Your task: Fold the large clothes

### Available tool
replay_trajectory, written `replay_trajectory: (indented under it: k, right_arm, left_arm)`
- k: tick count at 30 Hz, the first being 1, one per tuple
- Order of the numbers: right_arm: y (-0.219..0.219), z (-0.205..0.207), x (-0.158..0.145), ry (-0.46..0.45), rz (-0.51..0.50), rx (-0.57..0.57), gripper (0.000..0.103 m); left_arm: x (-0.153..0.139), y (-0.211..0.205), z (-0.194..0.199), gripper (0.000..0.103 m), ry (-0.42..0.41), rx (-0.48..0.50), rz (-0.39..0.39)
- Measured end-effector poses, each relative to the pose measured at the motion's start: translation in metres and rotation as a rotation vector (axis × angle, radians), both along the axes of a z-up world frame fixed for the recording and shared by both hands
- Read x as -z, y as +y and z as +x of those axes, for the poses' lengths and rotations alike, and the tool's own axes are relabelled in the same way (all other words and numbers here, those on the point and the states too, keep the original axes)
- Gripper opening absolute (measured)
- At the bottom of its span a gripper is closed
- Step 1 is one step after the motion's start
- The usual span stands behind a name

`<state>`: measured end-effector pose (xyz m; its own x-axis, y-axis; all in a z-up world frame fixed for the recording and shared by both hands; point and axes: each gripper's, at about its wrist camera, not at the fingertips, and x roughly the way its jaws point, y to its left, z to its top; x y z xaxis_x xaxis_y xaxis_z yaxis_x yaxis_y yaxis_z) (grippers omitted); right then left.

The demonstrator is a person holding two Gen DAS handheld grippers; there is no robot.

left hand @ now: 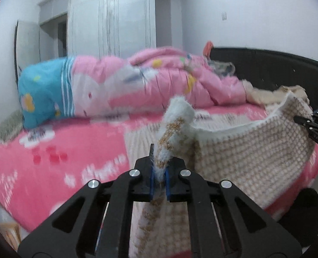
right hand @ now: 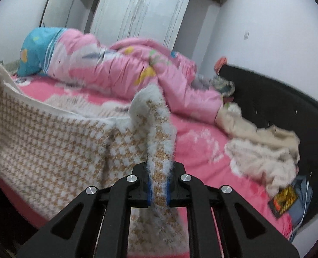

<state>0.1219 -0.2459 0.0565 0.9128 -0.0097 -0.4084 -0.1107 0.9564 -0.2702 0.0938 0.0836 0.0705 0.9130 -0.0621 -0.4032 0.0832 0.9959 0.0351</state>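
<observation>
White walls and a white panelled wardrobe (left hand: pixel 111 19) are standing behind a bed with a pink printed sheet (left hand: pixel 51 172) and a black padded headboard (right hand: pixel 277 99). A pink and blue rolled quilt (left hand: pixel 107 86) is lying along the far side. The tan-and-white houndstooth knitted garment with fluffy white trim (left hand: pixel 251 150) is hanging stretched over the near edge of the bed. The left gripper (left hand: pixel 159 182) is clamping one fuzzy end of it, and the right gripper (right hand: pixel 159 190) is pinching the other end. A cream fluffy heap of clothes (right hand: pixel 264 150) is resting near the headboard.
</observation>
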Motion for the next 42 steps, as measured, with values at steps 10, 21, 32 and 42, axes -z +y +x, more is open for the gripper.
replay_trajectory:
  k: [10,21,32,42]
  right_arm:
    - [-0.023,0.136,0.002,0.089,0.210,-0.040,0.009]
    - [-0.076,0.181,0.068,0.452,0.520,0.030,0.069]
    - [-0.071,0.009,0.072,0.536,0.671,-0.088,0.081]
    - [-0.078,0.031,0.140,0.640,1.023,-0.020,0.082]
  left_arm:
    - [0.000,0.007,0.166,0.007,0.144,-0.002,-0.018]
    - [0.064,0.048,0.194,0.067,0.439,-0.175,-0.164]
    - [0.083,0.003,0.028,0.076,0.449,0.137,-0.314]
    - [0.156,0.021,0.046,0.082,0.467,0.076,-0.704]
